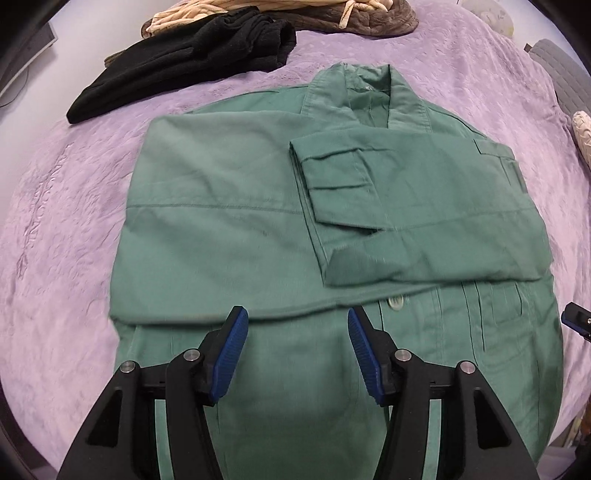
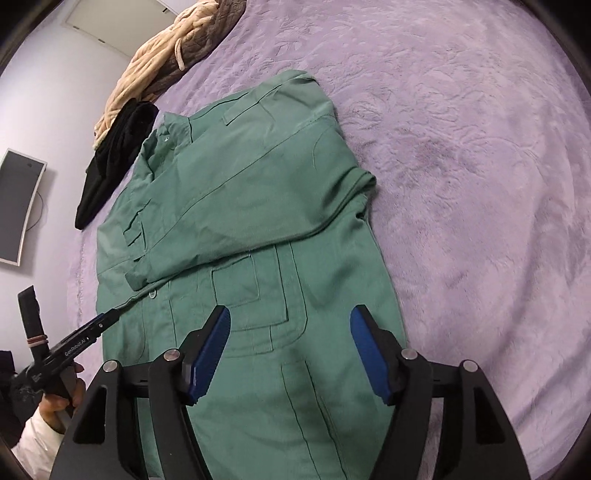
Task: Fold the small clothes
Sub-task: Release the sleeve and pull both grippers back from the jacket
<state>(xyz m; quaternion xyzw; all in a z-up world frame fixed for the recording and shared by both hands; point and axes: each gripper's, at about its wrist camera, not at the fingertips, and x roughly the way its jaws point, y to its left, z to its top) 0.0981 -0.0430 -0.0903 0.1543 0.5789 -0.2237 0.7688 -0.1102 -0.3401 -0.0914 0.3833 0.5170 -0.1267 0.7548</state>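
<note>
Lilac plush bedding (image 1: 74,192) with an embossed pattern is spread over the whole surface, and on it a green cotton button-up shirt (image 1: 229,206) is laid front-up, collar at the far end and hem nearest the cameras. Both long sleeves are seen folded across the chest, the cuffed one (image 1: 369,206) lying on top near the placket. The sleeve-folding step is judged to be finished; the bottom-to-collar fold appears not yet made, since the lower half of the shirt lies flat and full length. For that, the hem would need to be pinched at two spaced points and carried evenly toward the collar, so that the crossed sleeves are not dragged loose. A black knit garment (image 1: 184,51) and a cream-and-brown quilted piece (image 1: 280,14) are left well apart at the far edge. The left gripper (image 1: 295,332) is held steeply downward over the shirt's lower middle, its blue pads parted with nothing between them. The right gripper (image 2: 290,332) is likewise released and empty, tilted down above the shirt's pocket area.
</note>
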